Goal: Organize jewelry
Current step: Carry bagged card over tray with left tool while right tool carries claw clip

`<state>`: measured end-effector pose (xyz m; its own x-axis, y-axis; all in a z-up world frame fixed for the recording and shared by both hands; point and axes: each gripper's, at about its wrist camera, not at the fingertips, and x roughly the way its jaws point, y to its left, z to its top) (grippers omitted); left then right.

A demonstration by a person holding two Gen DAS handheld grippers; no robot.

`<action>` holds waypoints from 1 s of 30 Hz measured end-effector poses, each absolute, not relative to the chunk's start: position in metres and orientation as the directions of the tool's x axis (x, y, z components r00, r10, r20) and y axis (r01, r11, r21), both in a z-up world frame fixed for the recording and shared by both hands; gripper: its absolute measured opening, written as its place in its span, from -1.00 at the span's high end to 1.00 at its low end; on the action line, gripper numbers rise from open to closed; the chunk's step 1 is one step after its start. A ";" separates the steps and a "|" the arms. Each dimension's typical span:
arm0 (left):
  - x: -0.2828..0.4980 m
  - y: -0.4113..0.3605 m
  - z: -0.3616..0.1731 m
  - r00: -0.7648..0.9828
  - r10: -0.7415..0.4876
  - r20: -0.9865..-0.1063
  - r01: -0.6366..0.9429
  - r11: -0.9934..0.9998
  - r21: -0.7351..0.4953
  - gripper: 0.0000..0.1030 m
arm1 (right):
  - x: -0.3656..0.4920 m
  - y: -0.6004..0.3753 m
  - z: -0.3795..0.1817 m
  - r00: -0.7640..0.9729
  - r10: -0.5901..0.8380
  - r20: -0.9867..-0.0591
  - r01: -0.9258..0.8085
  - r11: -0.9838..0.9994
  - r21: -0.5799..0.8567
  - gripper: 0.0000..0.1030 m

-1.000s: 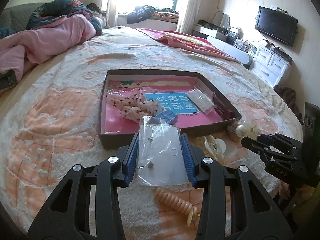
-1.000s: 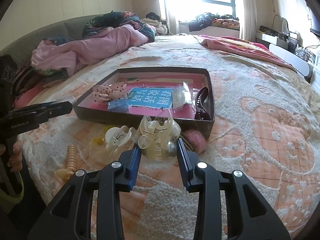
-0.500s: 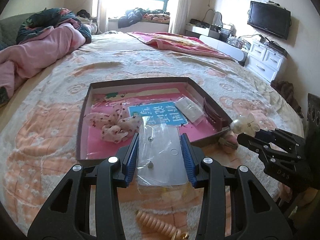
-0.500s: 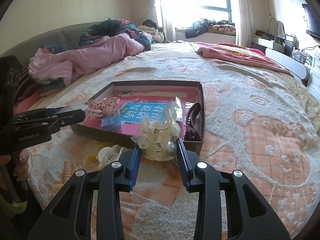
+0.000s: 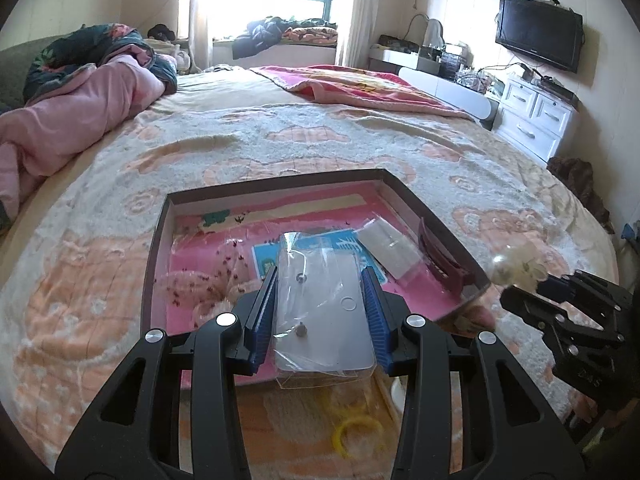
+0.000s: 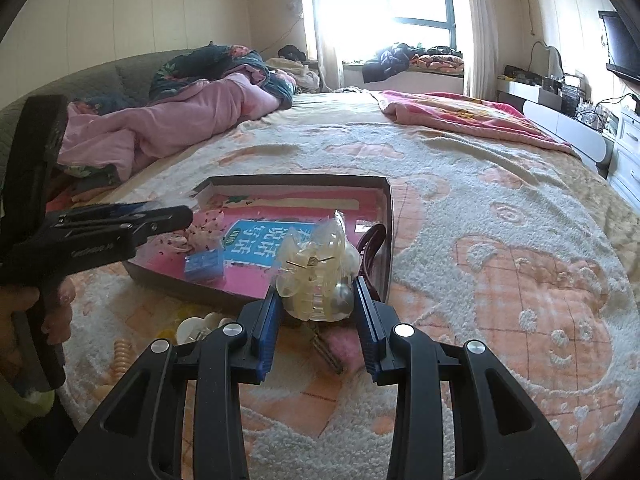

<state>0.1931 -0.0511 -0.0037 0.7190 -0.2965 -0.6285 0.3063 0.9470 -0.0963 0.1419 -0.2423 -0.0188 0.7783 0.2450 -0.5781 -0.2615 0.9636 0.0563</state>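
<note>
A shallow dark box with a pink floor (image 5: 160, 248) (image 6: 390, 216) lies on the bed. My left gripper (image 5: 322, 280) is shut on a clear plastic packet with small studs (image 5: 324, 316) and holds it over the box's near part. My right gripper (image 6: 316, 284) is shut on a translucent cream hair claw clip with a pearl (image 6: 316, 276), just above the box's near right corner. It also shows in the left wrist view (image 5: 516, 272). Inside the box lie a dotted scrunchie (image 6: 204, 232), a blue card (image 6: 256, 240), a small blue packet (image 6: 204, 266), a white packet (image 5: 390, 248) and a dark red claw clip (image 5: 440, 256).
On the bedspread in front of the box lie a yellow ring (image 5: 354, 434), a white clip (image 6: 196, 328), a beige spiral hair tie (image 6: 120, 356) and a pink fluffy piece (image 6: 340, 344). A pink quilt (image 6: 168, 120) is heaped at the far left. White drawers (image 5: 536, 120) stand right.
Both grippers have risen and moved forward toward the box. The left one with its packet is now over the box's inside. The right one with the clip has reached the box's corner.
</note>
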 end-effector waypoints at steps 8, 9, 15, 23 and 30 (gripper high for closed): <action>0.219 -0.053 -0.013 0.698 -0.305 -0.649 0.318 0.943 -0.101 0.37 | 0.152 -0.239 -0.021 0.774 0.237 -0.587 -0.265 0.963 0.040 0.36; 0.221 -0.053 -0.015 0.694 -0.307 -0.651 0.320 0.942 -0.103 0.37 | 0.153 -0.239 -0.022 0.773 0.235 -0.589 -0.264 0.964 0.038 0.36; 0.238 -0.055 -0.026 0.672 -0.308 -0.674 0.325 0.940 -0.105 0.37 | 0.165 -0.238 -0.024 0.770 0.225 -0.598 -0.260 0.965 0.028 0.36; 0.252 -0.049 -0.036 0.651 -0.306 -0.695 0.315 0.942 -0.118 0.37 | 0.188 -0.230 -0.032 0.744 0.232 -0.626 -0.279 0.960 0.025 0.36; 0.260 -0.041 -0.044 0.635 -0.306 -0.709 0.289 0.946 -0.149 0.36 | 0.209 -0.217 -0.043 0.703 0.253 -0.665 -0.313 0.949 0.030 0.36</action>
